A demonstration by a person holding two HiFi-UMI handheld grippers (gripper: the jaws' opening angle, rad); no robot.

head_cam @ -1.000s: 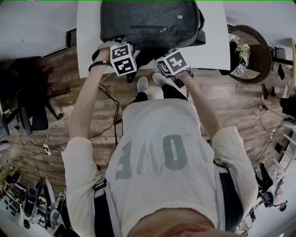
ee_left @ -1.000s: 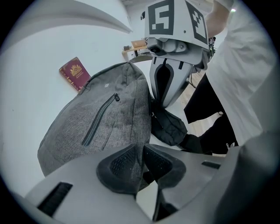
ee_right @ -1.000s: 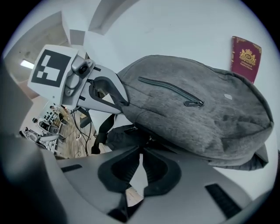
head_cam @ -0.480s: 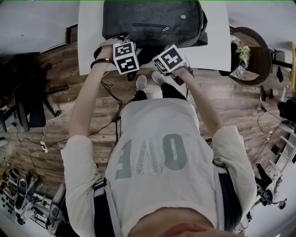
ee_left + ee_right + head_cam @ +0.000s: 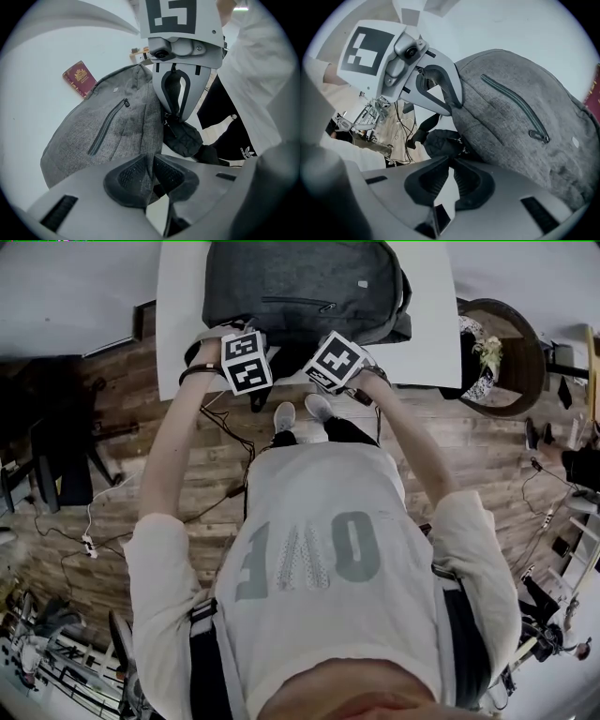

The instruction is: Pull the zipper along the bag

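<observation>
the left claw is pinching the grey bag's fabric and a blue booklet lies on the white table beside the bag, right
Not quite. The booklet is dark red, not blue, as the left gripper view shows. The rest holds: it lies on the white table beside the grey bag, and the left claw is pinching the bag's fabric.

Maroon booklet (image 5: 81, 78) lies flat on the white bench (image 5: 178, 315). Wood-plank floor (image 5: 487, 456) below, with loose cables (image 5: 225, 427) trailing across it. Round side table (image 5: 530, 362) at right carries a potted plant (image 5: 489, 348).
</observation>
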